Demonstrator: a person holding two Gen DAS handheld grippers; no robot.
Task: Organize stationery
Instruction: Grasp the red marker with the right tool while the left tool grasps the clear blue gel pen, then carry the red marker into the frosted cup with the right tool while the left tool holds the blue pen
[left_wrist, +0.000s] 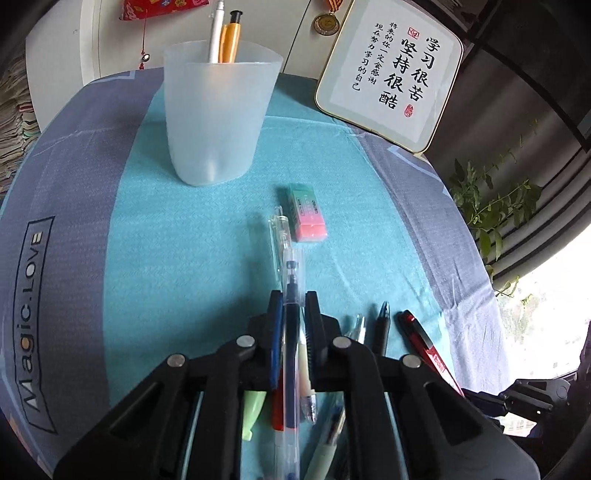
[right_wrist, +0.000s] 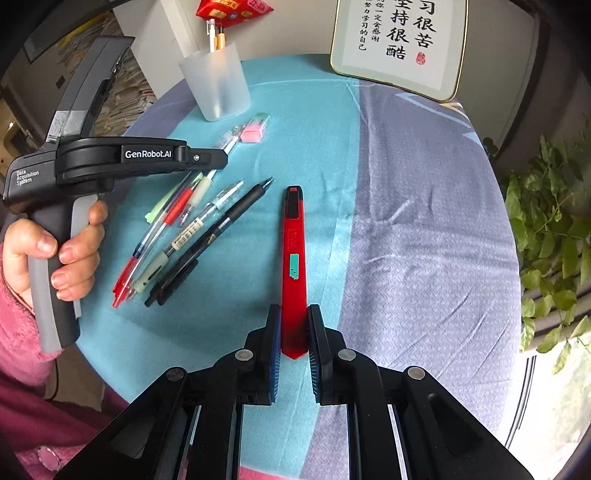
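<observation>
Bench (left_wrist: 155, 258), draped in a teal and grey-blue cloth, seen from both wrist cameras.

Left gripper (left_wrist: 293, 301): its jaws are pinched on a clear-barrelled pen (left_wrist: 291, 295) with a dark blue grip section. The pen runs forward between the jaws, its tip pointing toward the frosted cup (left_wrist: 218, 114). In the right wrist view this gripper (right_wrist: 221, 160) is held level above the loose pens by a hand (right_wrist: 62, 251) in a pink sleeve.

Frosted cup: upright at the far side of the teal strip, holding a white pen (left_wrist: 216, 33) and an orange pen (left_wrist: 231, 37), both standing up above its rim.

Eraser (left_wrist: 307, 212), green and pink: flat on the cloth between the cup and the left gripper, just beside a clear pen (left_wrist: 277, 236).

Loose pens: a black pen (right_wrist: 218, 236), a red and clear pen (right_wrist: 155, 236) and several others lie close together, slanted, under and beside the left gripper.

Right gripper (right_wrist: 293, 325): jaws slightly spread, one on each side of the near end of a red utility knife (right_wrist: 293, 258) that lies flat on the teal strip; whether the pads touch it cannot be told.

Background: a framed calligraphy plaque (left_wrist: 391, 74) leans at the bench's far right edge; green plant (right_wrist: 554, 229) at right.
</observation>
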